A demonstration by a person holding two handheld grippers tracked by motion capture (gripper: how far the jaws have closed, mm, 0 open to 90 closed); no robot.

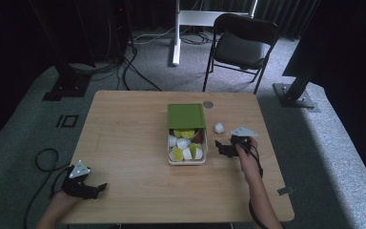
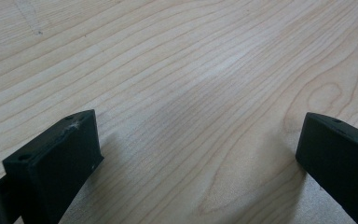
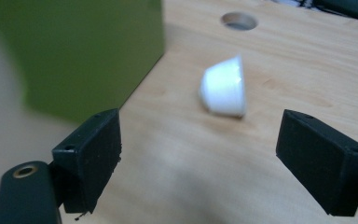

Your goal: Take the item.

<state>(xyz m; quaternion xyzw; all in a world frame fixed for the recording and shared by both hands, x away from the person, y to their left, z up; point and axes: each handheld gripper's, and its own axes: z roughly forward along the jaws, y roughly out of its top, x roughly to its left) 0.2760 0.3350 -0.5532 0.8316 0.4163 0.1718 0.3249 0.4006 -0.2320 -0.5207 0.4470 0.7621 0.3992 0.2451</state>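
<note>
A cream box (image 1: 187, 163) sits mid-table, holding several white and yellow cups. Its green lid (image 1: 186, 115) lies against the box's far side. One white cup (image 1: 218, 128) lies on the wood just right of the lid. My right gripper (image 1: 223, 148) is to the right of the box, pointing left, a little nearer than that cup. In the right gripper view the right gripper (image 3: 200, 149) is open with nothing between its jaws. The white cup (image 3: 223, 91) lies on its side beyond them, beside the green lid (image 3: 88, 51). My left gripper (image 1: 100, 187) rests at the table's near left corner. In its own view the left gripper (image 2: 196, 149) is open over bare wood.
A round cable hole (image 1: 208, 104) lies in the tabletop behind the lid and shows as the hole (image 3: 238, 20) in the right gripper view. A black chair (image 1: 240, 45) stands on the carpet beyond the table. Cables run across the floor at the left.
</note>
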